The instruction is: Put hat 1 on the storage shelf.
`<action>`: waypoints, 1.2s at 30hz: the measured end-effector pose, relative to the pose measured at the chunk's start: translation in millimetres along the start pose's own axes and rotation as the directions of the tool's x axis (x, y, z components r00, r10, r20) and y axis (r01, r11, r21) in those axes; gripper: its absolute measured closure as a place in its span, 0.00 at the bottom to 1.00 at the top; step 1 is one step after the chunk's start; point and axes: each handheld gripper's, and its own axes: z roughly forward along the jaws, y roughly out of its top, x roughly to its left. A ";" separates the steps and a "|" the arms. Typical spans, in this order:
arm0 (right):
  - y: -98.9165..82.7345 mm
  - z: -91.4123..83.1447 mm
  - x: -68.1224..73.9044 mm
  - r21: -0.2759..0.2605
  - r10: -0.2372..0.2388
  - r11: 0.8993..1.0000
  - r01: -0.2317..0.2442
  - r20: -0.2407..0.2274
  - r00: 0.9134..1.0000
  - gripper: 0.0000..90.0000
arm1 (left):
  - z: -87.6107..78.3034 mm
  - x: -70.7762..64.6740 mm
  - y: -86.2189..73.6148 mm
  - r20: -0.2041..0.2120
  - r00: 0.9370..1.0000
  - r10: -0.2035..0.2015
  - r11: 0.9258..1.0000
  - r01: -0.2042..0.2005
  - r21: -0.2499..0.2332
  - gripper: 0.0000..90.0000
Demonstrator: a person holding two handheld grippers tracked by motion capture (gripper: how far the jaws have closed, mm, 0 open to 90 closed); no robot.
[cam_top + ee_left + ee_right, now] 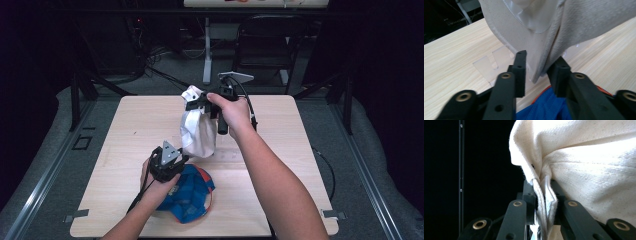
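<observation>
A cream cap hangs over the middle of the table. My right gripper is shut on a fold of its cloth at the top; in the right gripper view the cream cap is pinched between the jaws of the right gripper. My left gripper sits low beside the cap's bottom. In its own view the left gripper straddles the lower edge of the cream cap, with a small gap left at one pad. A blue cap with an orange rim lies under the left hand.
The wooden table has a clear plastic stand lying flat under the hanging cap. A clear plastic insert shows inside the cream cap. A chair and cables lie beyond the table's far edge.
</observation>
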 end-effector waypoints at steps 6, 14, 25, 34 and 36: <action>-0.4 -1.1 -3.7 -0.006 0.007 1.000 -0.007 0.003 1.000 0.88 | -1.1 0.9 -4.1 0.002 1.000 -0.010 1.000 0.010 -0.001 0.90; -1.5 -6.9 -12.3 -0.013 0.004 1.000 -0.004 0.031 1.000 0.87 | -2.0 5.6 -14.2 0.009 0.995 -0.102 0.995 0.102 -0.016 0.90; -3.8 -6.5 -31.6 -0.021 0.013 1.000 -0.012 0.089 0.996 0.84 | 2.6 15.9 -28.9 0.077 0.977 -0.199 0.980 0.199 -0.002 0.90; -5.9 -5.0 -36.8 -0.021 -0.006 1.000 0.008 0.112 0.994 0.79 | 2.8 14.8 -34.7 0.048 0.980 -0.192 0.981 0.192 0.012 0.82; -6.4 -7.7 -37.8 -0.025 -0.013 1.000 0.016 0.110 0.994 0.76 | 0.3 15.2 -35.0 0.054 0.980 -0.192 0.981 0.192 0.011 0.77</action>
